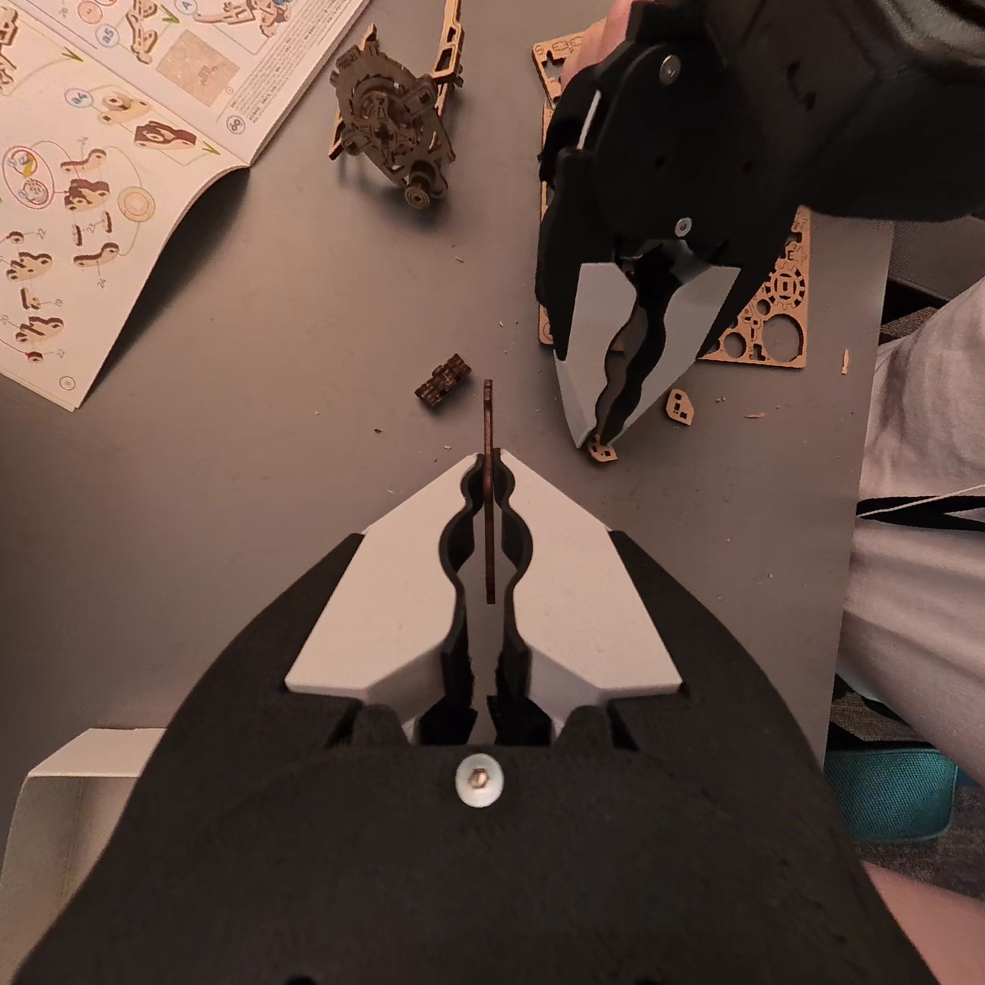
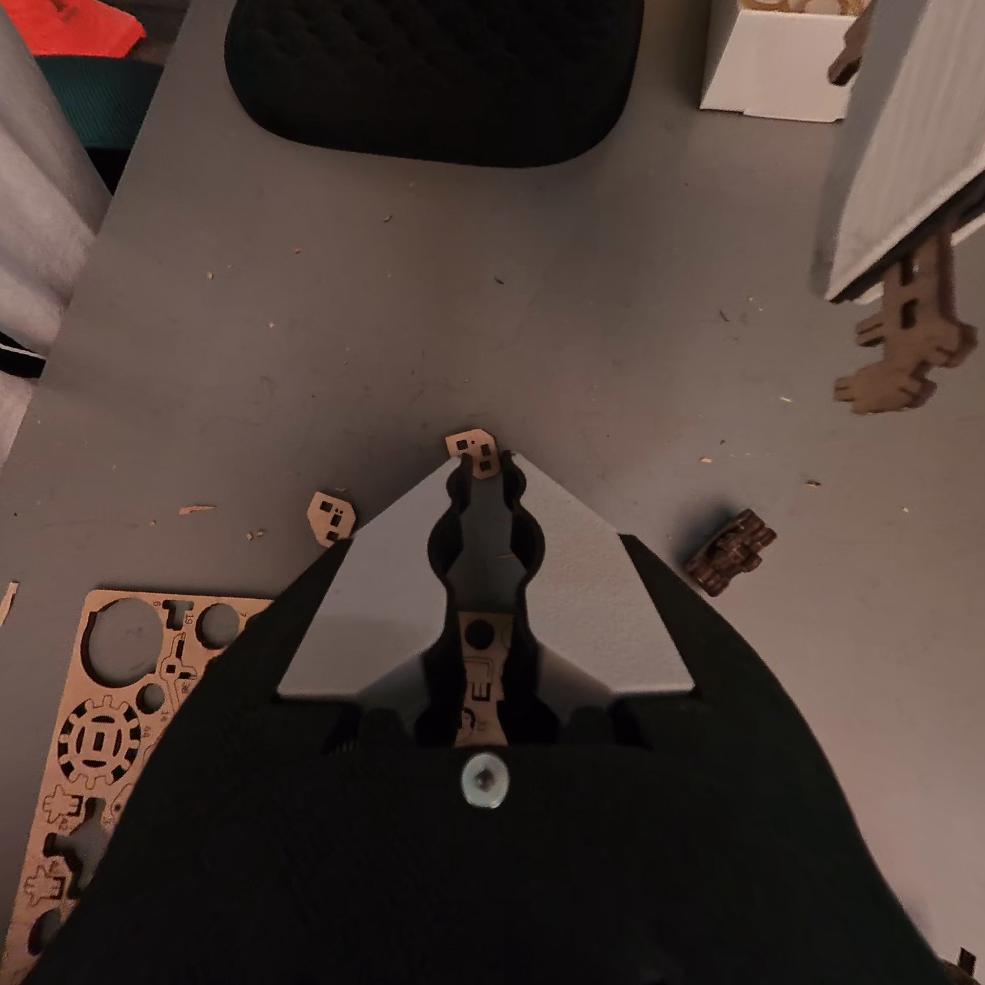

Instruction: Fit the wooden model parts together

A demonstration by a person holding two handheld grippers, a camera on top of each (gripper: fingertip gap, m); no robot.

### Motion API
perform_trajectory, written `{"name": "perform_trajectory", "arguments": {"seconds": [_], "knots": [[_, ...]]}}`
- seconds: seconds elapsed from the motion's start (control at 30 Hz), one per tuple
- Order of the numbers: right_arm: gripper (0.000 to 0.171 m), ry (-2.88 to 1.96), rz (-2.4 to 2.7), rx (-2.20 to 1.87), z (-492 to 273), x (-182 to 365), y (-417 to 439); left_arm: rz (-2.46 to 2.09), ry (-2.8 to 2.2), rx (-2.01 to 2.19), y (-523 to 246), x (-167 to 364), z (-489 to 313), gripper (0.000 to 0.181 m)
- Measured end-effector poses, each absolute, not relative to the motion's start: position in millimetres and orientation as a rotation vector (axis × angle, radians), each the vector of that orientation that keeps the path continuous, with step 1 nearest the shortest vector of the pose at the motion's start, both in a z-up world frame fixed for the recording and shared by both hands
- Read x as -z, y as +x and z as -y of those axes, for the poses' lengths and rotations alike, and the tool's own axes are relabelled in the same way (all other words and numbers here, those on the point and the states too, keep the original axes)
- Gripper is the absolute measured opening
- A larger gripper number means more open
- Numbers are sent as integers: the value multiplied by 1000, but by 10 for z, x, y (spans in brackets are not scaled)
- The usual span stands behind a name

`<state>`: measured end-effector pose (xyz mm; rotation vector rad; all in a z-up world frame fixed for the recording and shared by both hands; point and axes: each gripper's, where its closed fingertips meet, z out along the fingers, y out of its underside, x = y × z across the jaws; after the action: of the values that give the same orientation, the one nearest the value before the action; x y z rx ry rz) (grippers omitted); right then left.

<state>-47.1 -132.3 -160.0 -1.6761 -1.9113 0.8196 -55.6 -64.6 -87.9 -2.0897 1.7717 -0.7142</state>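
Left gripper clamps dark flat wooden part edge-on, tip pointing 12 o'clock. Right gripper fingers nearly together around small pale piece on table; grip unclear. Risk: thin piece slips or flicks away. Slotted block at 11 o'clock of dark part.

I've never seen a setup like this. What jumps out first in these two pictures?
Two black-and-white grippers over a grey table. The left gripper pinches a thin dark wooden part edge-on at centre; the right gripper has its tips down at a small pale piece on the table. Beyond, a half-built dark wooden model stands beside an open instruction booklet.
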Motion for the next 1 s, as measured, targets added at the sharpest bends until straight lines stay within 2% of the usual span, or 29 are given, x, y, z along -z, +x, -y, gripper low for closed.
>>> {"name": "perform_trajectory", "arguments": {"seconds": [0.2, 1.0], "knots": [[4, -1627, 1913, -796, 1310, 1560, -475, -1770, -2092, 713, -559, 884, 641, 0], [4, -1658, 1619, -922, 925, 1252, -346, -1761, -2082, 712, -569, 846, 634, 0]]}}
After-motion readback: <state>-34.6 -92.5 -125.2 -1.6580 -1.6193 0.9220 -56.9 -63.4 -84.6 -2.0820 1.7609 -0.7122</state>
